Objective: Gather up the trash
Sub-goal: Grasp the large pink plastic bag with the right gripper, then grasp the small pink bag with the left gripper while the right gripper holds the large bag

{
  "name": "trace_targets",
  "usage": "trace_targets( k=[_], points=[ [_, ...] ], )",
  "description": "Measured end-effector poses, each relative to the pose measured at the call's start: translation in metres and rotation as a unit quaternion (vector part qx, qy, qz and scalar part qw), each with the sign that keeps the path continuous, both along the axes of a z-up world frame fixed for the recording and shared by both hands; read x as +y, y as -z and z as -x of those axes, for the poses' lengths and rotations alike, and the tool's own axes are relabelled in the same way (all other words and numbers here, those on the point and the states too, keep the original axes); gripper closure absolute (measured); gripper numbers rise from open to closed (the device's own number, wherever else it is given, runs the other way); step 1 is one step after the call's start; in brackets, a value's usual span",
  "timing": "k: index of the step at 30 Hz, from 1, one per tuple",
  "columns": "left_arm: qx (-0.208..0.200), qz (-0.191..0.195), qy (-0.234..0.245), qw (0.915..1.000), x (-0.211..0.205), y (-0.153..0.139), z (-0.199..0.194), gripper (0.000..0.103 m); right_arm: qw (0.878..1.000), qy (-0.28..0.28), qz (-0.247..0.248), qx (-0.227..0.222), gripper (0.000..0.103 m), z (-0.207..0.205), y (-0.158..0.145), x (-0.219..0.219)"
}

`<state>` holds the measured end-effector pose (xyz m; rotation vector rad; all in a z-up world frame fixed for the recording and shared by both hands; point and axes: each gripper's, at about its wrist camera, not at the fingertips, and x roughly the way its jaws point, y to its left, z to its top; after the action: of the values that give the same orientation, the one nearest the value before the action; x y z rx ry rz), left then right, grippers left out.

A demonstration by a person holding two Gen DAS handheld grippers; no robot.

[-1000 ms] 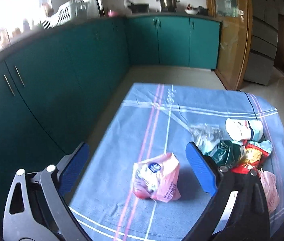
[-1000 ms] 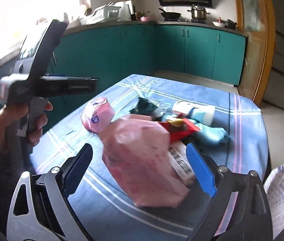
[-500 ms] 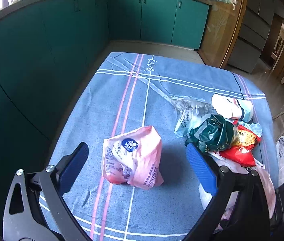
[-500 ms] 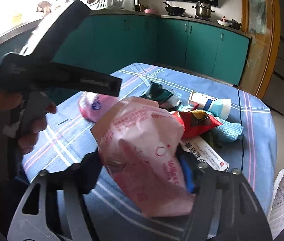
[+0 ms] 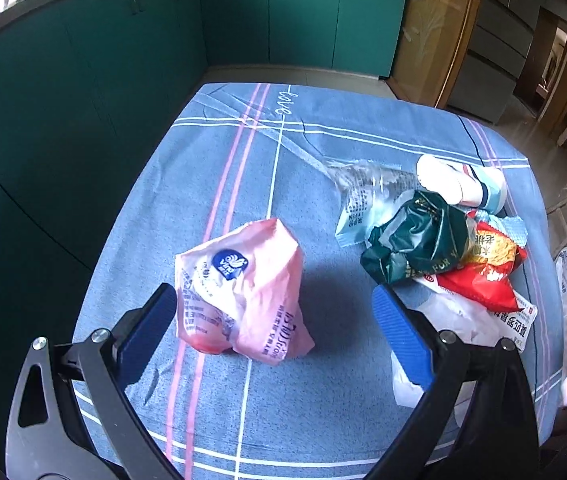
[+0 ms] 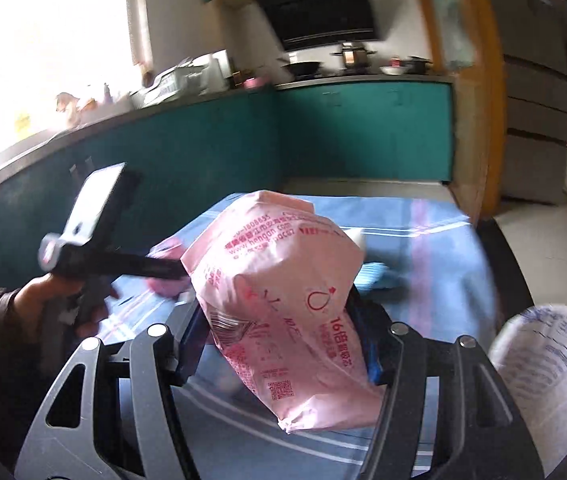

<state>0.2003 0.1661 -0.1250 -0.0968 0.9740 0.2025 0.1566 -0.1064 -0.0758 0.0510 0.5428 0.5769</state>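
Jaws of right gripper (image 6: 279, 344) clamping pink bag (image 6: 283, 312); left gripper (image 5: 275, 328) gaping around pink packet (image 5: 239, 292), wrapper pile (image 5: 439, 240) at 2 o'clock.

a crumpled pink plastic wrapper with a blue round logo (image 5: 239, 292) lies on the blue cloth between the spread blue pads of the left hand-held gripper (image 5: 275, 332), nearer its left pad. ahead and to the right of that hand-held gripper sits a heap of trash: a clear printed film bag (image 5: 363, 196), a crushed dark green foil bag (image 5: 415, 240), a red and yellow snack packet (image 5: 487, 268), a white wrapper with red print (image 5: 479, 320) and a white cup on its side (image 5: 459, 184), all touching. a larger pink wrapper with red print (image 6: 283, 312) is pinched between the pads of the right hand-held gripper (image 6: 279, 352), lifted and tilted.
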Motion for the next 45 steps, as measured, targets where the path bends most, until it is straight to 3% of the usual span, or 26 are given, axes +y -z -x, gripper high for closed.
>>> trace_targets(
  k=[8,25,32,37,39,45],
  points=[
    [0.001,-0.014,0.021,0.9997,-0.009,0.001,0.0,0.006,0.997,0.068,-0.022,0.036,0.042,-0.021,0.011,-0.052],
    [-0.002,-0.024,0.024,0.9994,-0.011,0.001,0.001,0.007,0.995,0.066,0.016,0.077,0.042,-0.025,0.038,-0.039],
    [-0.01,-0.048,0.024,0.9985,-0.013,-0.002,0.005,0.047,0.994,0.066,0.021,0.079,0.042,-0.026,0.038,-0.036],
    [-0.017,-0.03,0.032,0.9989,-0.012,-0.005,0.012,0.056,0.994,0.068,0.023,0.08,0.042,-0.027,0.038,-0.036],
    [-0.023,-0.019,0.033,0.999,-0.01,-0.008,0.017,0.075,0.994,0.069,0.022,0.081,0.042,-0.027,0.039,-0.036],
    [-0.03,0.002,0.026,0.9992,-0.005,-0.011,0.027,0.075,0.994,0.067,0.024,0.081,0.042,-0.028,0.041,-0.034]
  ],
)
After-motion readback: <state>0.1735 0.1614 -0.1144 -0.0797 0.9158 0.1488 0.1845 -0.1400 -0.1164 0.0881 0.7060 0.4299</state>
